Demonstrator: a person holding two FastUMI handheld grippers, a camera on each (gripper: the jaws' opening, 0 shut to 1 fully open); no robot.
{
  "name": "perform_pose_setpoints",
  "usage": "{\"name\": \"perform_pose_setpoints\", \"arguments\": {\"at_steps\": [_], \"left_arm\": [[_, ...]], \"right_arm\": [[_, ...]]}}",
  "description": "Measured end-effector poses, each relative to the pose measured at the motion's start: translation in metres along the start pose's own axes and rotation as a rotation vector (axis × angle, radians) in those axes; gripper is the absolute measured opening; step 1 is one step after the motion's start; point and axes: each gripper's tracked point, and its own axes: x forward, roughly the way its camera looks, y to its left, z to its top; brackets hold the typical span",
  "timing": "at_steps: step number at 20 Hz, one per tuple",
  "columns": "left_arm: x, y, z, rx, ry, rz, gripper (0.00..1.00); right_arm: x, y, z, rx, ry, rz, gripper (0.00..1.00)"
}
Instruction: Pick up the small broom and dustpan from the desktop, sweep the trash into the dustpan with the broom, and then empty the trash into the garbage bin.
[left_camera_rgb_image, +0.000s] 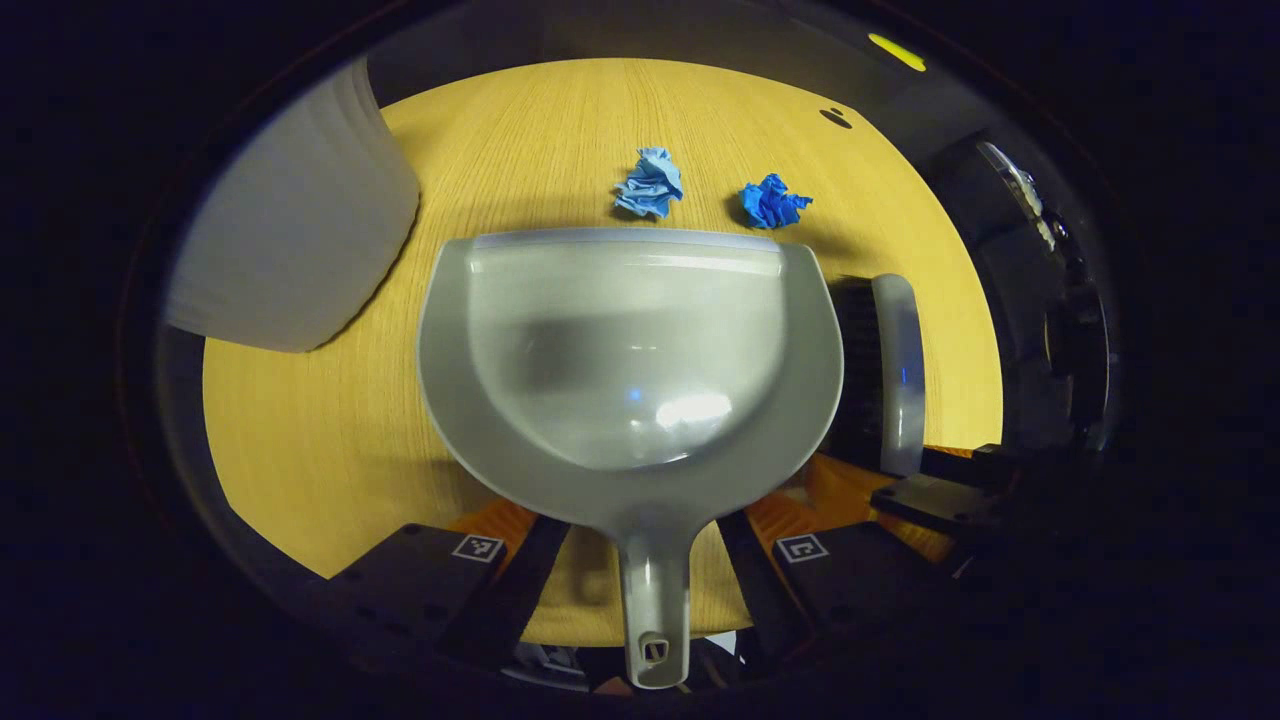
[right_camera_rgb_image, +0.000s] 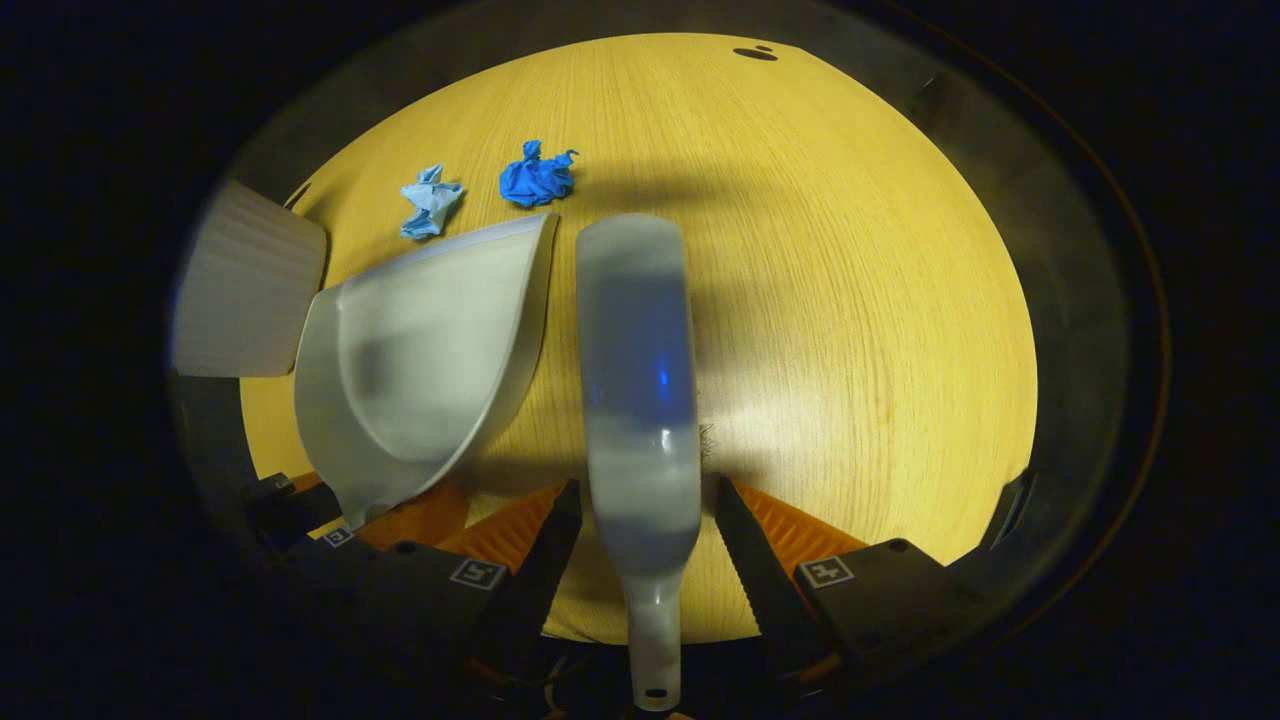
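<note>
Closest up, the dustpan (left_camera_rgb_image: 630, 360) handle runs between the left tongs (left_camera_rgb_image: 640, 545), which sit spread either side of it, not clamped. The right tongs (right_camera_rgb_image: 640, 530) likewise gape around the small broom (right_camera_rgb_image: 640, 400) handle; its bristles are mostly hidden underneath. Both lie on the desk (right_camera_rgb_image: 850, 250). The pale bin (left_camera_rgb_image: 290, 220) is cut off at the desk's edge. Two blue paper wads (left_camera_rgb_image: 650, 183) (left_camera_rgb_image: 772, 202) lie just past the pan's lip.

grey dustpan (left_camera_rgb_image: 630, 350), grey broom (right_camera_rgb_image: 640, 400), 2 blue paper wads (left_camera_rgb_image: 650, 183), wood-grain desktop (left_camera_rgb_image: 300, 430)
</note>
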Motion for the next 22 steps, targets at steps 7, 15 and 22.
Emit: {"name": "perform_pose_setpoints", "arguments": {"at_steps": [7, 15, 22], "left_arm": [[0.005, 0.011, 0.011, 0.048, -0.023, 0.086, 0.77], [0.007, 0.007, 0.006, 0.026, -0.009, 0.089, 0.31], [0.0, 0.011, -0.001, 0.131, -0.003, 0.078, 0.28]], "right_arm": [[0.002, -0.007, 0.0, -0.005, 0.023, -0.043, 0.75], [0.0, -0.009, -0.004, -0.084, -0.032, -0.028, 0.56], [0.001, -0.009, -0.005, -0.244, -0.042, 0.011, 0.39]]}}
